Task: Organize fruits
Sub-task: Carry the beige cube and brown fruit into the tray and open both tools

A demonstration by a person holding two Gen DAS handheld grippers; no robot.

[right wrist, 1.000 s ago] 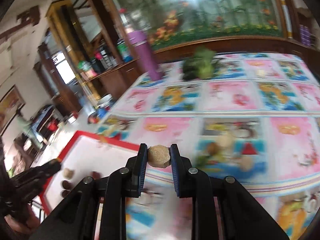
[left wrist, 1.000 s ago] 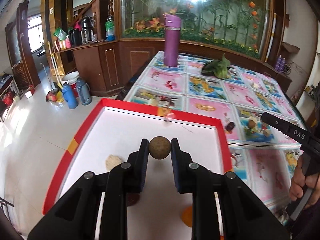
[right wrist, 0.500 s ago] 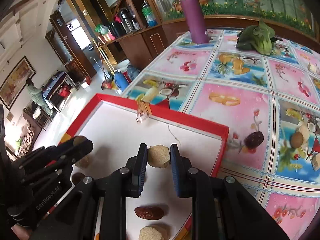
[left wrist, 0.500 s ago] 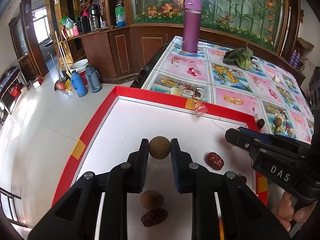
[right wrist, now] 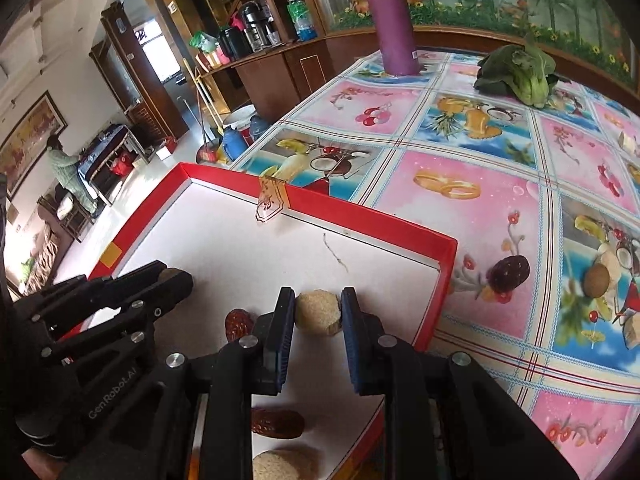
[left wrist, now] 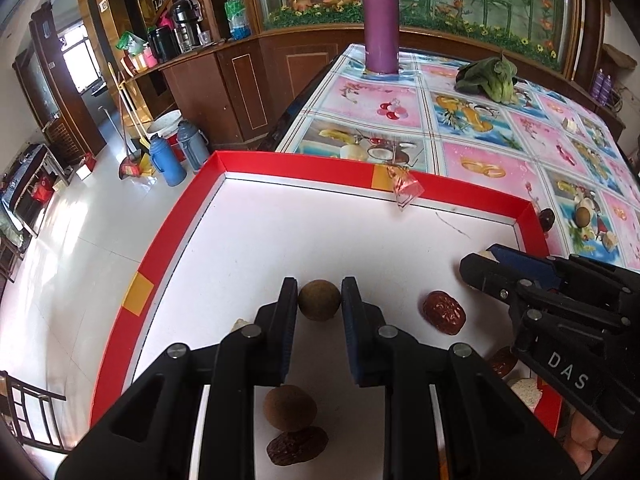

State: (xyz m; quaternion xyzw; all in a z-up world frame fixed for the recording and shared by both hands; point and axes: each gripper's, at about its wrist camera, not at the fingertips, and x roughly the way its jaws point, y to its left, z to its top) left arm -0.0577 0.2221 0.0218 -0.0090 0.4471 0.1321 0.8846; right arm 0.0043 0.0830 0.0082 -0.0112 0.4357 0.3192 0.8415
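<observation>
A red-rimmed tray [left wrist: 304,168] with a white floor lies on the table's near corner. My left gripper [left wrist: 319,300] is shut on a round brown fruit [left wrist: 319,301] low over the tray's middle. Below it lie another brown fruit [left wrist: 290,408] and a red date [left wrist: 298,446]; a second date [left wrist: 444,312] lies to the right. My right gripper [right wrist: 317,312] is shut on a tan hexagonal piece [right wrist: 317,312] just inside the tray's right rim [right wrist: 436,292]. Dates [right wrist: 278,422] and a tan piece [right wrist: 280,464] lie under it. The two grippers are apart.
On the fruit-patterned tablecloth outside the tray lie a dark date [right wrist: 510,272] and a brown round fruit [right wrist: 596,280]. Farther back stand a purple bottle [left wrist: 380,20] and a green vegetable [left wrist: 490,80]. The table edge drops to the floor at left.
My right gripper came from over the tablecloth to inside the tray with its tan piece. My left gripper shifted within the tray with the brown fruit in it.
</observation>
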